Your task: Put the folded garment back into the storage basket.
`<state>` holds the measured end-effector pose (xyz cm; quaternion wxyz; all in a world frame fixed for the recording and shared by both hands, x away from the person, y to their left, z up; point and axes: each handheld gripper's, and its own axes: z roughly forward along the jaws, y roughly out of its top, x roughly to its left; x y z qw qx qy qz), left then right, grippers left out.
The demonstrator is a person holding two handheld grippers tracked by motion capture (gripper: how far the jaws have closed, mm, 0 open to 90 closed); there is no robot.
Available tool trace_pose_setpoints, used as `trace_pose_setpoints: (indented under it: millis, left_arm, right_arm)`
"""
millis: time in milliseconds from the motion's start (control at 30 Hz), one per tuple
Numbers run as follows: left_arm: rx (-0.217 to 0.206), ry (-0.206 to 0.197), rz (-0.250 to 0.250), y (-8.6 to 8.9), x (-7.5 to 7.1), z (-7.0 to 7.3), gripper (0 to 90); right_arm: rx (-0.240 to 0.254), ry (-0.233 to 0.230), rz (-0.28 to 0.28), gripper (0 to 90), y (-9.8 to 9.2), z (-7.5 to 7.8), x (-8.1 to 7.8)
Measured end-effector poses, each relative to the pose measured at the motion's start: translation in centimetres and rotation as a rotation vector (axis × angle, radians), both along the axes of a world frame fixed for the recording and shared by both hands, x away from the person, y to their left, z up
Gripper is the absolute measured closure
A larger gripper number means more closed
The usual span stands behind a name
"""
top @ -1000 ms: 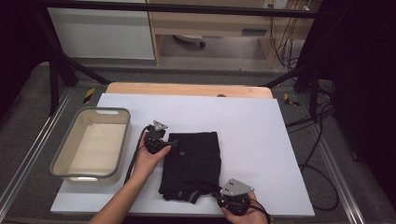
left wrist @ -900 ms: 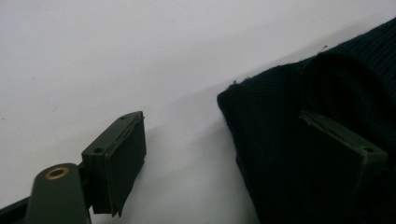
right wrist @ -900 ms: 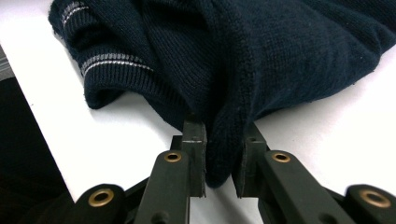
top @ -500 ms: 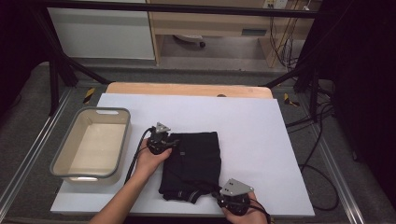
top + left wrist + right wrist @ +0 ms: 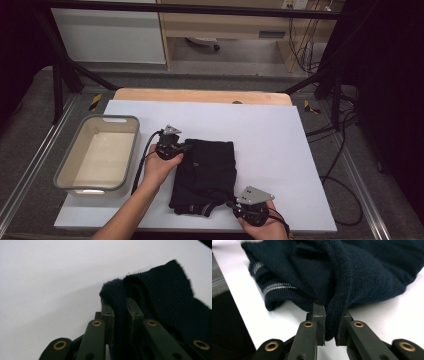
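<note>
Right claw (image 5: 235, 204), nearest the person, pinched a fold of the sweater (image 5: 206, 172) at its near right corner; in the right gripper view the knit (image 5: 332, 290) sat squeezed between its jaws, grey-striped hem to one side. Farther off, the left claw (image 5: 186, 147) had just been closing and now gripped the far left corner, a ribbed fold (image 5: 120, 300) between its jaws. Held at opposite corners, the folded sweater looked ready to be lifted together, perhaps toward the tub (image 5: 67, 175) just left of it. It lay mid-worktop (image 5: 280, 135), a white sheet. Beyond stood cabinets (image 5: 110, 35), dark frame legs and cables on grey floor.
</note>
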<state>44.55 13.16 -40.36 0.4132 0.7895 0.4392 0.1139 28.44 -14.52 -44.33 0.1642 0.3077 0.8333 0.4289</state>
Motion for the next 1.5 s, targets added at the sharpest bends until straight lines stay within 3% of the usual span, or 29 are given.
trace_pose_setpoints:
  millis: [100,367,700,1033,1500]
  left_arm:
    - [0.028,-0.012,-0.015,-0.1,-0.5,1.4,79.5]
    - [0.026,-0.044,-0.034,-0.4,-0.9,3.5,79.9]
    - [0.017,-0.052,-0.031,-0.3,-0.7,4.7,79.9]
    - [0.023,-0.066,-0.037,-0.6,-0.9,6.2,79.9]
    - [0.031,-0.07,-0.039,-0.1,-0.8,7.4,79.9]
  right_arm:
    - [0.004,0.0,0.005,82.3,0.2,1.0,0.1]
    - [0.015,0.021,0.029,82.5,0.6,2.7,1.1]
    - [0.051,0.03,0.045,82.5,0.3,4.2,1.9]
    - [0.061,0.024,0.069,82.5,0.9,5.1,2.1]
    - [0.085,0.052,0.08,82.5,1.3,5.7,2.9]
